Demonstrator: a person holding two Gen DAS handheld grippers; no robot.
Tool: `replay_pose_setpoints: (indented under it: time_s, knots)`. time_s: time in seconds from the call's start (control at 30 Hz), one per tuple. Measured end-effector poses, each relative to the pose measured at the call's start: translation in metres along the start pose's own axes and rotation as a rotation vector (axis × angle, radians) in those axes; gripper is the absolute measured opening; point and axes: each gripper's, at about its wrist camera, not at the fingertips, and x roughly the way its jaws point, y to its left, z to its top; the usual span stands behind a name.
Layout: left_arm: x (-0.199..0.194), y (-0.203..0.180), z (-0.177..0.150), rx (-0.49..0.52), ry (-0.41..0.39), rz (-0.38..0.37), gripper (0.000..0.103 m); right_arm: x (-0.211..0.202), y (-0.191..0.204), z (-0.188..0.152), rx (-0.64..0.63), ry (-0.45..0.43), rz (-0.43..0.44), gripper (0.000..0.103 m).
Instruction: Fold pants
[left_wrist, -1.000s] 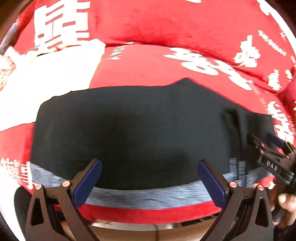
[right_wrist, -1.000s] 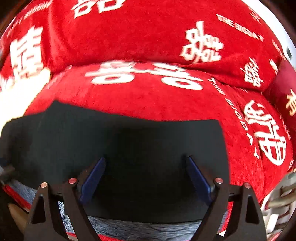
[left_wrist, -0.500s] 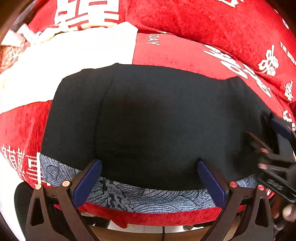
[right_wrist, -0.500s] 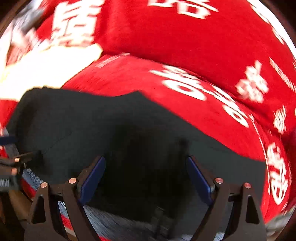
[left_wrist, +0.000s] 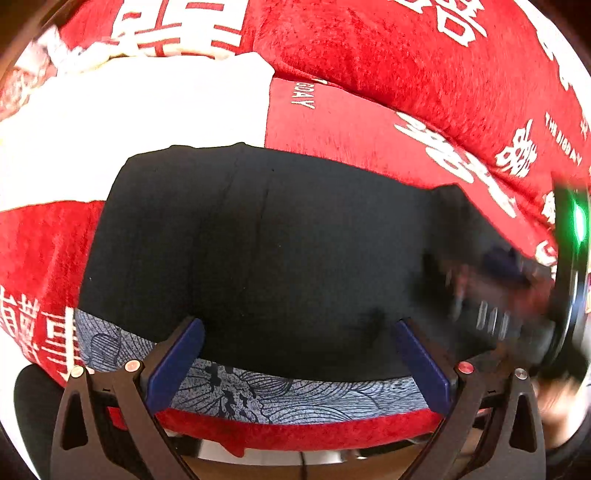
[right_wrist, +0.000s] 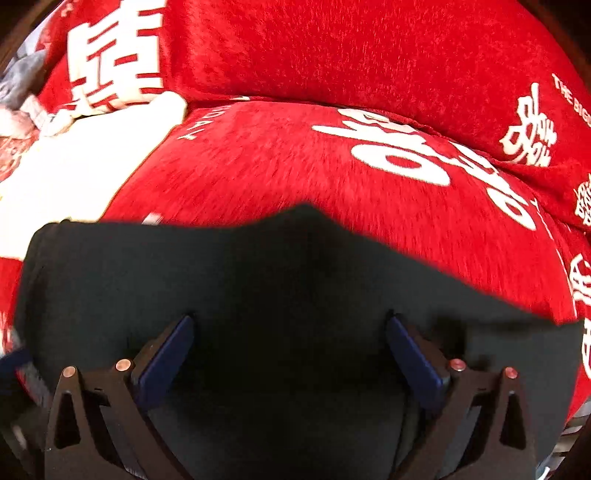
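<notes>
Black pants (left_wrist: 280, 251) lie flat on a red sofa seat, with a grey patterned waistband (left_wrist: 280, 395) along the near edge. My left gripper (left_wrist: 295, 354) is open and empty, hovering above the waistband near its middle. My right gripper (right_wrist: 291, 354) is open and empty over the black cloth (right_wrist: 288, 280). In the left wrist view the right gripper appears as a blurred dark shape (left_wrist: 491, 291) at the pants' right side.
The red cover with white characters (left_wrist: 406, 122) wraps the seat and back cushions (right_wrist: 332, 48). A white cloth (left_wrist: 129, 122) lies on the seat behind the pants at the left. The seat's front edge (left_wrist: 295, 432) runs just below the waistband.
Both grippers have shifted left along the pants and stayed open. The right gripper has swung so the pants' far edge sits nearer in its view. The pants have not visibly moved.
</notes>
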Motion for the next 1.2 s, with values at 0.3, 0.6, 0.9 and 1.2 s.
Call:
replay_pose_setpoints:
  time_s: [0.3,0.6,0.9,1.2]
  knots:
    - [0.008,0.093,0.006,-0.120,0.060,0.085,0.103,-0.026,0.032,0.023,-0.215,-0.022,0.115,0.103]
    - [-0.001,0.122,-0.005,-0.106,0.086,-0.039,0.103,0.047,0.144,0.092,-0.666,0.198,0.423,0.103]
    - [-0.016,0.175,-0.002,-0.149,0.072,-0.350,0.103,0.018,0.150,0.103,-0.907,0.243,0.521,0.021]
    - [-0.002,0.177,0.035,0.036,0.124,-0.631,0.103,-0.063,0.132,0.081,-0.986,-0.001,0.566,0.019]
